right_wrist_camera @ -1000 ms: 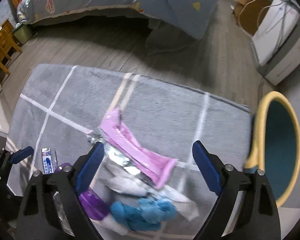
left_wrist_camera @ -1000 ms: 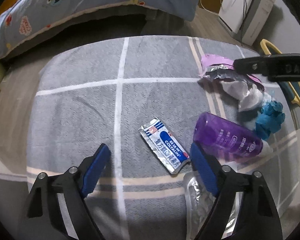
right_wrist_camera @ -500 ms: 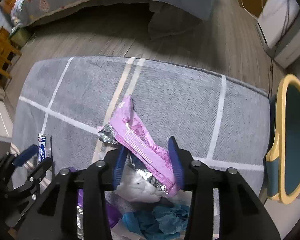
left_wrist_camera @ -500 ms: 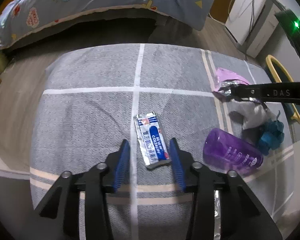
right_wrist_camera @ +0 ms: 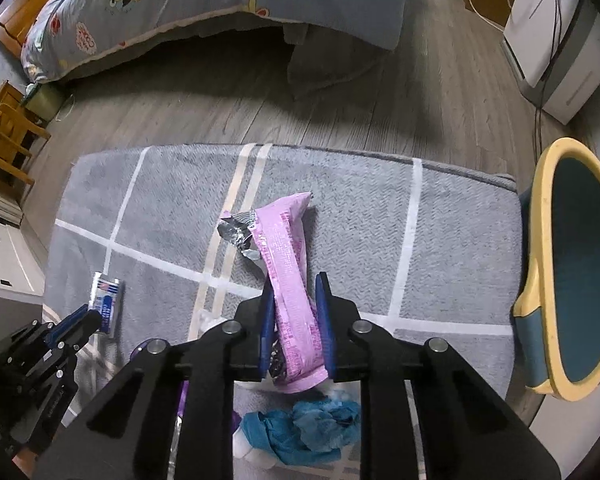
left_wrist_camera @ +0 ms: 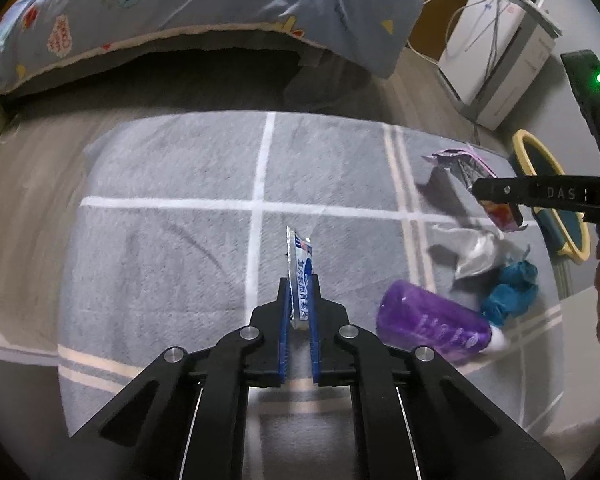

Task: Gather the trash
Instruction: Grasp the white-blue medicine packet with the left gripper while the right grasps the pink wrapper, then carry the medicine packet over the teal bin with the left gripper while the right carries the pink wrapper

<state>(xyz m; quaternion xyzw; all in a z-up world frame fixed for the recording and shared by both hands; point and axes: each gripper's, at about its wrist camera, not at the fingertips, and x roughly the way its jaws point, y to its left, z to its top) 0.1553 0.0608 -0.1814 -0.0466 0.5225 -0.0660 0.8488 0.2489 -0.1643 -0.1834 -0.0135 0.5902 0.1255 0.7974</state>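
My left gripper (left_wrist_camera: 299,284) is shut on a blue and white foil sachet (left_wrist_camera: 300,264), held edge-up just above the grey rug (left_wrist_camera: 172,240). My right gripper (right_wrist_camera: 294,284) is shut on a pink foil-lined wrapper (right_wrist_camera: 286,248), lifted off the rug. The right gripper also shows in the left wrist view (left_wrist_camera: 496,192), and the left gripper (right_wrist_camera: 86,320) with its sachet (right_wrist_camera: 106,304) shows in the right wrist view. A purple bottle (left_wrist_camera: 432,328), a crumpled blue tissue (left_wrist_camera: 512,292) and a white foil scrap (left_wrist_camera: 476,252) lie on the rug.
A yellow-rimmed teal bin (right_wrist_camera: 572,272) stands off the rug's right edge. A bed with a blue quilt (left_wrist_camera: 204,4) lies beyond the rug. A white appliance with cables (left_wrist_camera: 500,52) stands at the back right. A wooden chair (right_wrist_camera: 4,136) is at the left.
Both grippers have closed further, the left on the sachet, the right on the pink wrapper, and both have lifted their pieces off the rug.
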